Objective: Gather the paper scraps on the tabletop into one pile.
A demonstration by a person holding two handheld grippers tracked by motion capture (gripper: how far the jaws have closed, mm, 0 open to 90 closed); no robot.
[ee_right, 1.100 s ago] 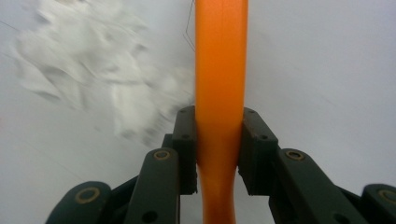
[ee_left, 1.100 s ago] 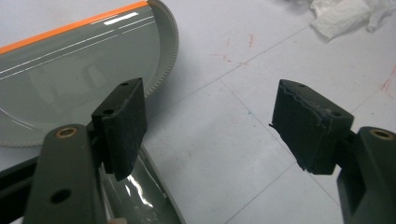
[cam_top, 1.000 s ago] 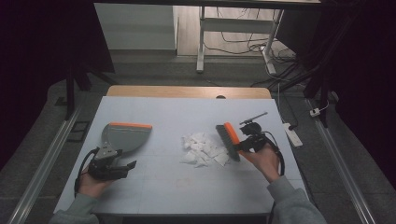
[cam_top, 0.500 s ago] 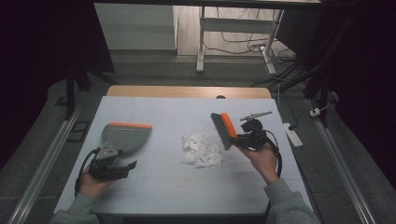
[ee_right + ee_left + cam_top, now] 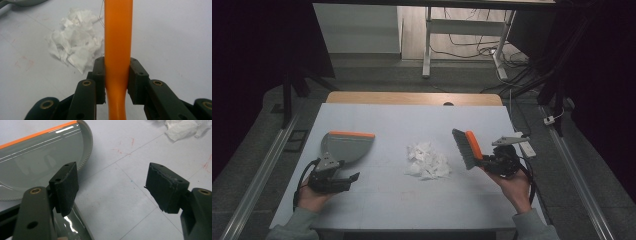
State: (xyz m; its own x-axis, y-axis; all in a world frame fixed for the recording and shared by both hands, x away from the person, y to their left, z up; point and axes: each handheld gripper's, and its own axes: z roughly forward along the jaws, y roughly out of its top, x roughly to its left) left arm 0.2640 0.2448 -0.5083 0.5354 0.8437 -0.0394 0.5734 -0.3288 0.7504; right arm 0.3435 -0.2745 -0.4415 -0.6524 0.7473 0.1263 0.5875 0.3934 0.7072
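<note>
A grey dustpan (image 5: 346,146) with an orange lip lies on the white table (image 5: 377,200) at the left. My left gripper (image 5: 346,181) rests just in front of it, open, with nothing between the pads (image 5: 65,183). The dustpan (image 5: 37,162) lies past the left jaw, and its handle runs under that jaw. A pile of torn white paper (image 5: 427,161) sits mid-table. My right gripper (image 5: 487,162) is shut on a hand brush (image 5: 466,148), held off the table to the right of the pile, bristles toward it. The orange brush handle (image 5: 118,45) stands clamped between the jaws, and the paper pile (image 5: 75,47) lies to its left.
The table's wooden far edge (image 5: 412,98) borders a grey floor. A desk frame (image 5: 427,45) and cables (image 5: 522,75) stand beyond it. A metal rail (image 5: 257,175) runs along the table's left side, and another (image 5: 574,185) along its right.
The right gripper has carried the brush to the right, off the pile's right edge and clear of the paper. The left gripper and the dustpan have not moved.
</note>
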